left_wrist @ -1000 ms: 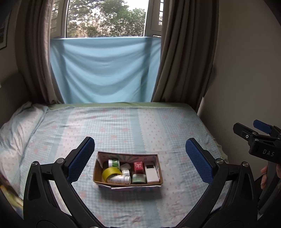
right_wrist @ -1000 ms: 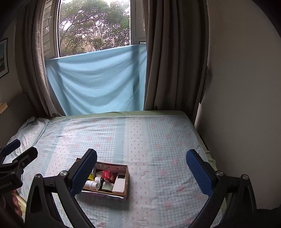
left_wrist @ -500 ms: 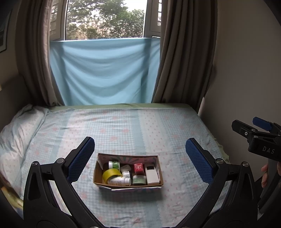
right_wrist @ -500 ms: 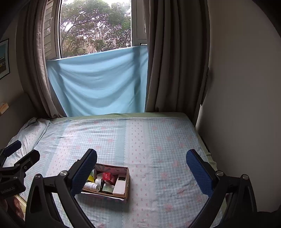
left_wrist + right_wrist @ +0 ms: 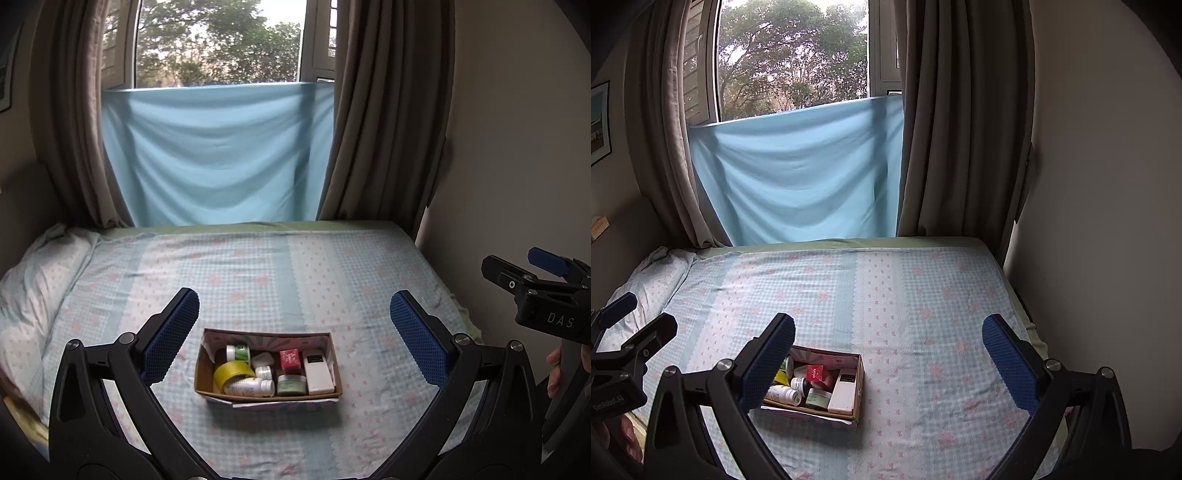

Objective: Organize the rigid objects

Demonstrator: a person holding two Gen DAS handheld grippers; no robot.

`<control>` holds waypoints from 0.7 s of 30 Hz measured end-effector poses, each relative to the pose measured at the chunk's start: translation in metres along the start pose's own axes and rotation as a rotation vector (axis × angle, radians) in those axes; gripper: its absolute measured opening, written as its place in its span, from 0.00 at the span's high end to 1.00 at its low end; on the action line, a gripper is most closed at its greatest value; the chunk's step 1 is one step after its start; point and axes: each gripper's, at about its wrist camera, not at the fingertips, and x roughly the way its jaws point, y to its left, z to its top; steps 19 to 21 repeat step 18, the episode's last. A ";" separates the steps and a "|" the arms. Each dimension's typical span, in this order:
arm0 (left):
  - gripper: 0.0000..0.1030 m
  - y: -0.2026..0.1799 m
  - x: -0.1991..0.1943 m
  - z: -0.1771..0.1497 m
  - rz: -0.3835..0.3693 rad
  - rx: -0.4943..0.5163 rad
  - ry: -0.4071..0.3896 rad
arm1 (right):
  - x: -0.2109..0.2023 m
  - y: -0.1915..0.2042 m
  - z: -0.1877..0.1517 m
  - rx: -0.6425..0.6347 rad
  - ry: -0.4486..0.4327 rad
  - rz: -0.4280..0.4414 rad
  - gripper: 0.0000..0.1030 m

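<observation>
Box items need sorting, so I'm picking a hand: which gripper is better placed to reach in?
Left, probably. The box sits centred between the open left gripper; the right gripper has it off to one side.

- We see soft daylight entering through the window [image 5: 221, 40], overexposed in patches of sky.
- The room is dim; the curtains [image 5: 964, 122] look dark.
- Fisheye bending and black corners mark both views.
- Focus looks sharp overall.

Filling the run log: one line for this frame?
phase: pre-grasp | left gripper: open, empty | right gripper: open, empty | box: on bed, full | contact: none
</observation>
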 end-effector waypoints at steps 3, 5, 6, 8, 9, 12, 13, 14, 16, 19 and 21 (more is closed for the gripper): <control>0.00 0.000 0.000 0.002 0.000 0.004 -0.014 | 0.001 0.001 0.000 -0.002 0.000 0.000 0.02; 0.00 -0.001 -0.001 0.002 0.022 0.011 -0.028 | 0.002 0.001 0.002 -0.005 -0.001 -0.002 0.02; 0.00 -0.001 -0.001 0.002 0.032 0.014 -0.034 | 0.003 0.002 0.002 -0.005 -0.001 -0.001 0.02; 0.00 0.000 0.000 0.003 0.049 0.015 -0.043 | 0.005 0.004 0.005 -0.006 -0.002 -0.001 0.02; 0.00 0.000 0.000 0.003 0.060 0.014 -0.043 | 0.006 0.005 0.005 -0.006 -0.003 -0.001 0.02; 0.00 0.002 0.005 0.003 0.085 0.009 -0.032 | 0.010 0.006 0.007 -0.002 -0.001 -0.001 0.02; 0.00 0.003 0.007 0.003 0.081 0.008 -0.031 | 0.011 0.006 0.008 -0.001 -0.001 -0.001 0.02; 0.00 0.005 0.007 0.003 0.072 0.003 -0.035 | 0.012 0.006 0.008 -0.001 0.000 -0.001 0.02; 0.00 0.008 0.007 0.002 0.057 -0.011 -0.044 | 0.013 0.007 0.009 -0.001 0.002 -0.002 0.02; 0.00 0.010 0.009 0.002 0.046 -0.018 -0.037 | 0.015 0.008 0.010 -0.002 0.006 -0.002 0.02; 0.00 0.010 0.009 0.002 0.046 -0.018 -0.037 | 0.015 0.008 0.010 -0.002 0.006 -0.002 0.02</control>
